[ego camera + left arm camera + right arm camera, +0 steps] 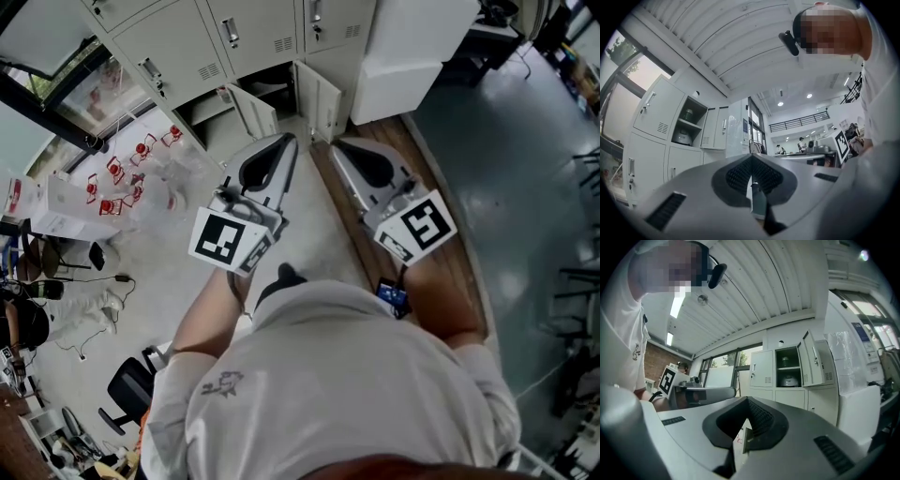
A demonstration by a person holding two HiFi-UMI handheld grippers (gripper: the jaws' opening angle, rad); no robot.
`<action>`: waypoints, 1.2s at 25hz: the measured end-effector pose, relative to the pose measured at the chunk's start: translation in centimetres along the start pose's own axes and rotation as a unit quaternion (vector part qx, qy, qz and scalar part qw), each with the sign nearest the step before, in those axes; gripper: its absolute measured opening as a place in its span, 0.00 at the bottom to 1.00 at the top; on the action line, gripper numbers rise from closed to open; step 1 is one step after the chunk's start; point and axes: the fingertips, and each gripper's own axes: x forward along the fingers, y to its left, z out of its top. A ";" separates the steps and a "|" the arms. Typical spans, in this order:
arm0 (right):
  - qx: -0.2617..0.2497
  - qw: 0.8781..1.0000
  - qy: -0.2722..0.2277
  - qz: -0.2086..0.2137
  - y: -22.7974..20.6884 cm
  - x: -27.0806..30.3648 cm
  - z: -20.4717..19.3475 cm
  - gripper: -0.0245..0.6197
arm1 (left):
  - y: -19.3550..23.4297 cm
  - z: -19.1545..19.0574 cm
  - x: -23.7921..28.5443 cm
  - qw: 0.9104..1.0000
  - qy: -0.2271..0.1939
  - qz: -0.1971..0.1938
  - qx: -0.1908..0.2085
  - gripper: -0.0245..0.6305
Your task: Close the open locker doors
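My left tongs point(284, 142) and right tongs point(340, 148), both closed and empty, face the open locker doors point(319, 98) straight ahead.

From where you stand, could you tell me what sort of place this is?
Probably an open-plan lab or workshop office: a bank of grey metal lockers with one compartment open, a black office chair on the floor, and a railed mezzanine in the background.

The lockers point(234, 42) are pale grey-white. Before the lockers, the left gripper point(286, 141) and right gripper point(336, 148) are light grey with black-and-white square markers point(225, 239). Left of the lockers lie red-and-white items point(117, 178). The person's shirt point(328, 375) is white
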 end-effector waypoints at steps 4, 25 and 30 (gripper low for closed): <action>0.001 1.000 -0.003 -0.016 -0.8 3.5 -0.1 0.02 | 3.6 0.5 -0.3 1.000 -0.001 -0.014 -0.004 0.04; -0.017 0.999 -0.015 -0.033 -5.3 14.0 0.9 0.02 | 14.2 -0.3 0.9 1.000 0.013 -0.026 0.005 0.04; -0.020 1.000 -0.019 -0.013 -8.8 14.9 0.8 0.02 | 15.2 -0.5 3.9 1.000 0.015 -0.011 0.015 0.04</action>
